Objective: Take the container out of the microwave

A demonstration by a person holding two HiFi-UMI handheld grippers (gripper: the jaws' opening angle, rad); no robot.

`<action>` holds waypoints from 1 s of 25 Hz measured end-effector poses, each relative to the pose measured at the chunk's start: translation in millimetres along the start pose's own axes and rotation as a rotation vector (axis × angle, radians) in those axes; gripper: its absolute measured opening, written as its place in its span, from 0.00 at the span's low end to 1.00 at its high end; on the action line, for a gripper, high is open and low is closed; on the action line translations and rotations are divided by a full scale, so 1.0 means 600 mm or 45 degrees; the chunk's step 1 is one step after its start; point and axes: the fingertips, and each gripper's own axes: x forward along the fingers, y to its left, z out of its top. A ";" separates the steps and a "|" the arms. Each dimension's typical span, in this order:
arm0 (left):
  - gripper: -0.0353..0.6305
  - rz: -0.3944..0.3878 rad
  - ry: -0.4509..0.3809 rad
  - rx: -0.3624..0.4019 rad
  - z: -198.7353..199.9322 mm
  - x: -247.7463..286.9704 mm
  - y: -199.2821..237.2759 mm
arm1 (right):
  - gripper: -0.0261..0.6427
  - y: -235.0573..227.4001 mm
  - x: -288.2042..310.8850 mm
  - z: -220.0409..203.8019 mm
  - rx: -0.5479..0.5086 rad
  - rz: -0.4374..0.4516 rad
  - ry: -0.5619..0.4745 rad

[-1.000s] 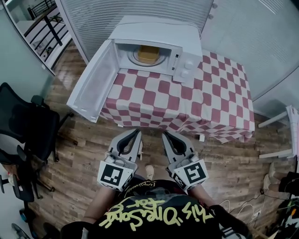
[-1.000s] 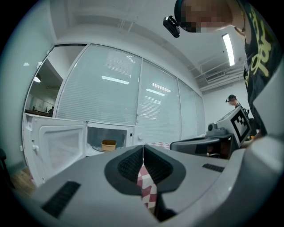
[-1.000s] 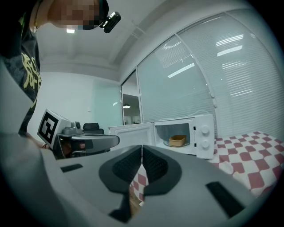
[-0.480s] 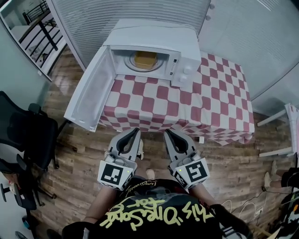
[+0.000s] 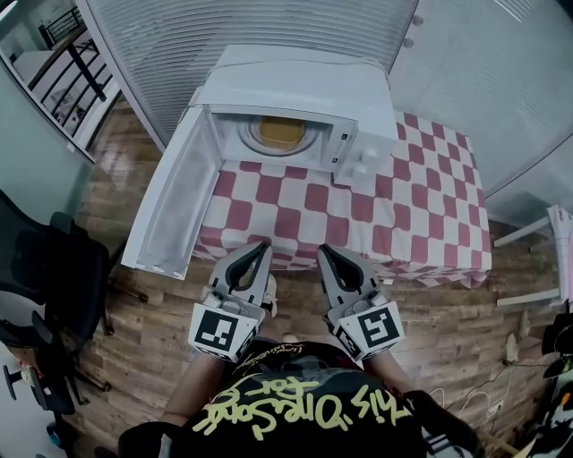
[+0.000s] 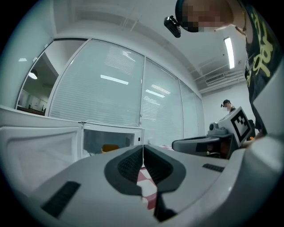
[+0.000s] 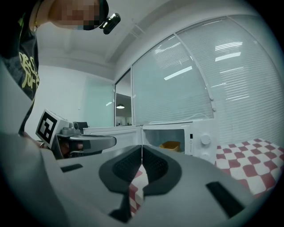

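Observation:
A white microwave (image 5: 295,98) stands at the back left of a table under a red-and-white checked cloth (image 5: 376,215). Its door (image 5: 170,206) hangs wide open to the left. Inside on the turntable sits a yellow container (image 5: 276,132), also visible as a yellow container (image 7: 170,145) and as a yellow container (image 6: 109,148) in the two gripper views. My left gripper (image 5: 261,248) and right gripper (image 5: 324,251) are side by side at the table's near edge, both shut and empty, well short of the microwave.
Wooden floor lies around the table. A black office chair (image 5: 45,277) stands at the left, near the open door's swing. A glass wall with blinds (image 5: 269,22) runs behind the microwave. The table's right half carries only the cloth.
Both grippers and the person have moved forward toward the table. The microwave and its container now sit lower and closer in the head view. Jaws stayed shut.

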 end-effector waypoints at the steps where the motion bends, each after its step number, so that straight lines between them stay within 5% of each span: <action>1: 0.07 -0.004 0.000 0.000 0.001 0.008 0.006 | 0.05 -0.005 0.006 -0.006 0.006 -0.006 0.038; 7: 0.07 -0.016 0.005 -0.004 0.003 0.051 0.040 | 0.05 -0.034 0.046 -0.012 0.010 -0.023 0.097; 12: 0.07 -0.034 0.005 -0.006 0.011 0.087 0.064 | 0.05 -0.056 0.085 0.014 0.002 -0.029 -0.013; 16: 0.07 -0.053 0.000 -0.005 0.018 0.115 0.083 | 0.05 -0.078 0.103 0.002 0.009 -0.062 0.091; 20: 0.07 -0.069 0.006 -0.010 0.021 0.141 0.108 | 0.05 -0.097 0.136 0.024 0.002 -0.081 -0.003; 25: 0.07 -0.085 0.017 -0.014 0.021 0.169 0.138 | 0.05 -0.115 0.166 0.004 0.025 -0.111 0.093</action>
